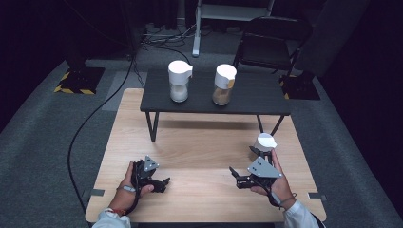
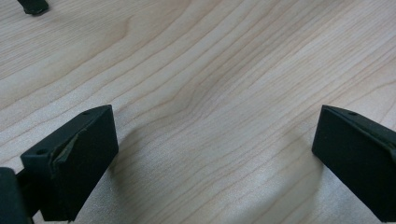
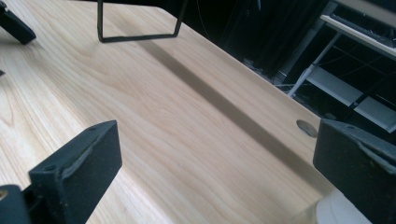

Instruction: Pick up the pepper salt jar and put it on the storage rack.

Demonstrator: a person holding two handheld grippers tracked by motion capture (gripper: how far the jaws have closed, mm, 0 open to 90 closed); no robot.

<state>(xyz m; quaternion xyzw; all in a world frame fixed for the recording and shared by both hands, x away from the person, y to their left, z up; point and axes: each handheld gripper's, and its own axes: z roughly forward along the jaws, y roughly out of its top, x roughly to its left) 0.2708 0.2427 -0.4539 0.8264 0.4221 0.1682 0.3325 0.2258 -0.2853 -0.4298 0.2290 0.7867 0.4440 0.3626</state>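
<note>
My left gripper [image 1: 160, 183] and right gripper [image 1: 236, 178] rest on the wooden counter [image 1: 199, 147] with jaws spread, a white-capped jar [image 1: 265, 142] at one o'clock of the right, and two filled jars [image 1: 179, 80] on the dark shelf [image 1: 256, 97] at twelve.

We note two matching black grippers, the left gripper [image 1: 164, 182] and the right gripper [image 1: 234, 174], each topped with a grey three-cornered plate dotted with small holes and trailing a black cable along the wrist. In the gripper views we see blocky black jaws with a small screw hole near each tip and worn, chipped edges. White sleeve cuffs show at both wrists.
</note>
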